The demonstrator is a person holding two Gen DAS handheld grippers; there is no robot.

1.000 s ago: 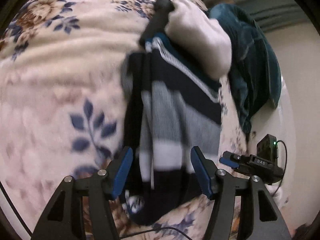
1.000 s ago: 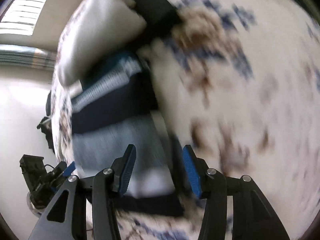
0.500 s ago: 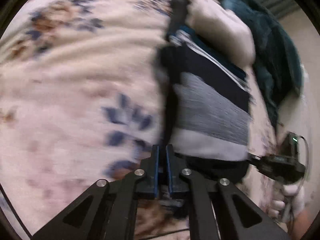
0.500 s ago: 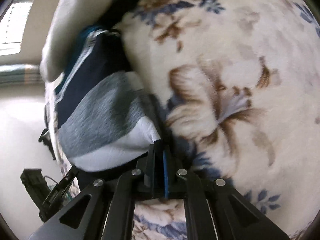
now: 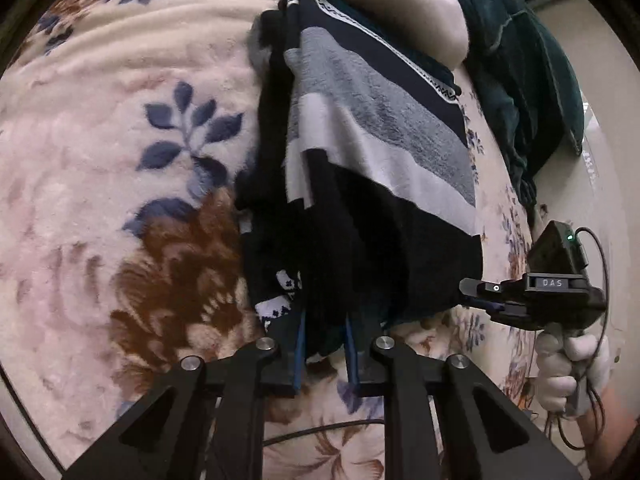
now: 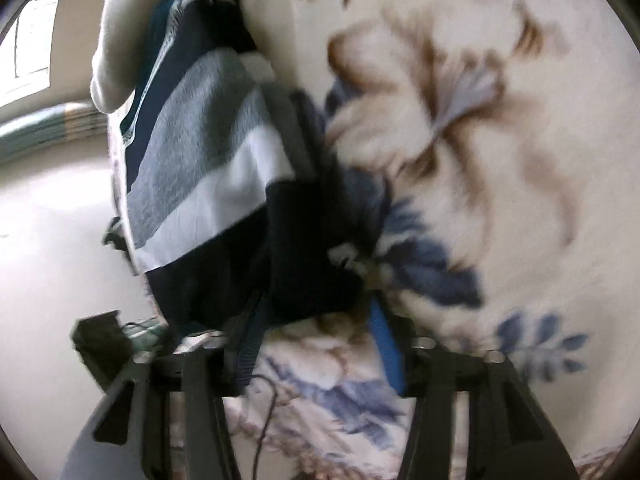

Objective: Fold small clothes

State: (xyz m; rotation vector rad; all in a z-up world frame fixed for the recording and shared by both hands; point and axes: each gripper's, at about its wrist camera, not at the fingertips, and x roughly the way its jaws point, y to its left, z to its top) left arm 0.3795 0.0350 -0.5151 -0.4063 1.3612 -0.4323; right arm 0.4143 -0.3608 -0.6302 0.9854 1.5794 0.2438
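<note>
A small striped garment (image 5: 372, 168), navy, grey, white and black, lies folded lengthwise on a floral fleece blanket (image 5: 120, 160). My left gripper (image 5: 323, 344) has its blue pads a little apart with the garment's dark lower hem bunched between them. In the right wrist view the same garment (image 6: 208, 168) lies at left. My right gripper (image 6: 316, 344) is open, its fingers either side of the black hem corner. The right gripper also shows in the left wrist view (image 5: 532, 296), in a white-gloved hand.
A cream garment (image 5: 400, 8) and a dark teal garment (image 5: 520, 80) lie past the striped one, near the bed's edge. A cable (image 5: 320, 430) runs under my left gripper. Pale floor (image 6: 52, 220) shows beyond the bed.
Both grippers were shut at the hem half a second ago. The right one has opened wide. The left one has parted slightly, with hem cloth still between its pads.
</note>
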